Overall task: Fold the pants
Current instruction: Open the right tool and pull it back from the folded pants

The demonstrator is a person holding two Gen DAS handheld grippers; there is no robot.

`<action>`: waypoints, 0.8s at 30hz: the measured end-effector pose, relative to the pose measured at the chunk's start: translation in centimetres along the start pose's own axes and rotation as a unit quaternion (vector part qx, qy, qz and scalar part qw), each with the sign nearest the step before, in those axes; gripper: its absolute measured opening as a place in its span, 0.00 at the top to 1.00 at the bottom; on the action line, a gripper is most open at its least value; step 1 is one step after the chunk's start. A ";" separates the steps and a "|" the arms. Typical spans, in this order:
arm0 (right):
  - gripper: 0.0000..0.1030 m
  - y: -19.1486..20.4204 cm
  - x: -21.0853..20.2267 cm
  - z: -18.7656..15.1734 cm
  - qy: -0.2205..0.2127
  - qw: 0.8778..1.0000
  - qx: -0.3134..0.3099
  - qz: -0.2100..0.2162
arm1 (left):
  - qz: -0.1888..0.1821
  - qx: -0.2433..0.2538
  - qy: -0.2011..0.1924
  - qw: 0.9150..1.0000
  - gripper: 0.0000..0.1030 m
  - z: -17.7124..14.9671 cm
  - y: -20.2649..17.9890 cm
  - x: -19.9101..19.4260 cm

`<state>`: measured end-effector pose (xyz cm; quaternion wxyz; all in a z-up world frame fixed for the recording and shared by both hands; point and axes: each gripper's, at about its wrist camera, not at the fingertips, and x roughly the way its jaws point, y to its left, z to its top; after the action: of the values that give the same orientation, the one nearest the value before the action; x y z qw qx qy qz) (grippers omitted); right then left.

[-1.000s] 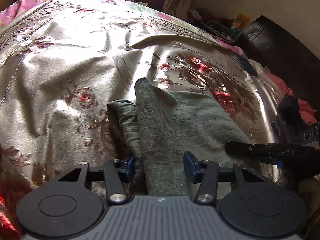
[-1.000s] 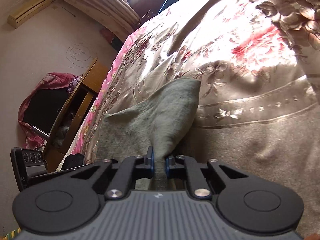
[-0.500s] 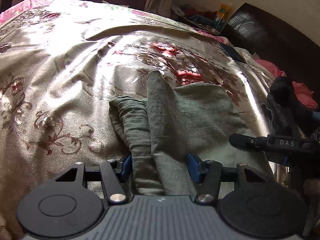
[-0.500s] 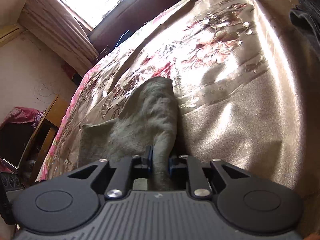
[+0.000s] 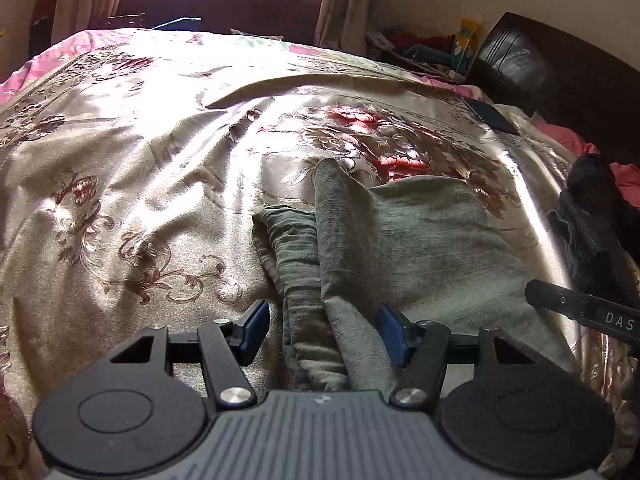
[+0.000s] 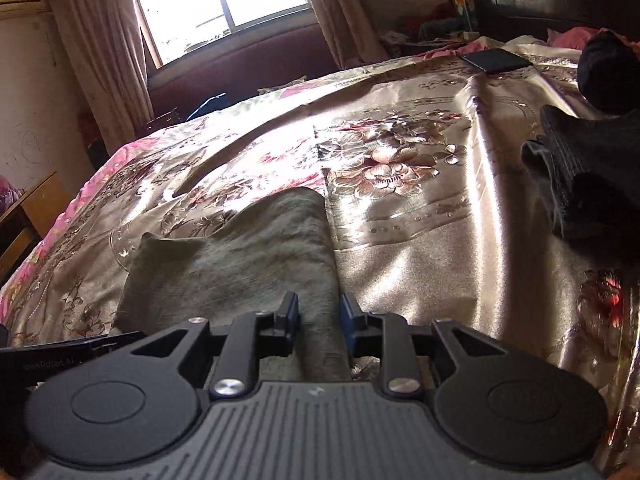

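Pants (image 5: 400, 248) between both opening hand-held grippers, left hand-held gripper (image 5: 322, 332) wide, right hand-held gripper (image 6: 319, 322) narrowly parted, neither gripping

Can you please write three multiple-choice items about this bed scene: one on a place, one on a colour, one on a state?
1. Where do the pants lie?
A. On the flowered bedspread
B. On the floor
C. On a chair

2. What colour are the pants?
A. Bright red
B. Grey-green
C. White

3. How does the right gripper stand?
A. Shut tight on the pants
B. Open, with cloth between its fingers
C. Open, with nothing between its fingers

Answers:
1 A: the bedspread shows all around the pants.
2 B: the cloth looks grey-green in both views.
3 B: the blue fingers stand a little apart around a fold of the pants; they have just been opening.
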<state>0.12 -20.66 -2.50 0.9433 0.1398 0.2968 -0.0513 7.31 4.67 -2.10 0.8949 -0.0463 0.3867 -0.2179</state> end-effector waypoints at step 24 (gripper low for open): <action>0.72 1.6 1.0 -0.4 -0.005 0.998 -0.045 0.047 | 0.042 0.056 -0.073 0.995 0.30 0.1 -2.0 -1.2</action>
<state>1.03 -19.06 -3.07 0.9515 0.1103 0.2872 0.0055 5.98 3.36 -0.68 0.9303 0.0048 0.3090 -0.1976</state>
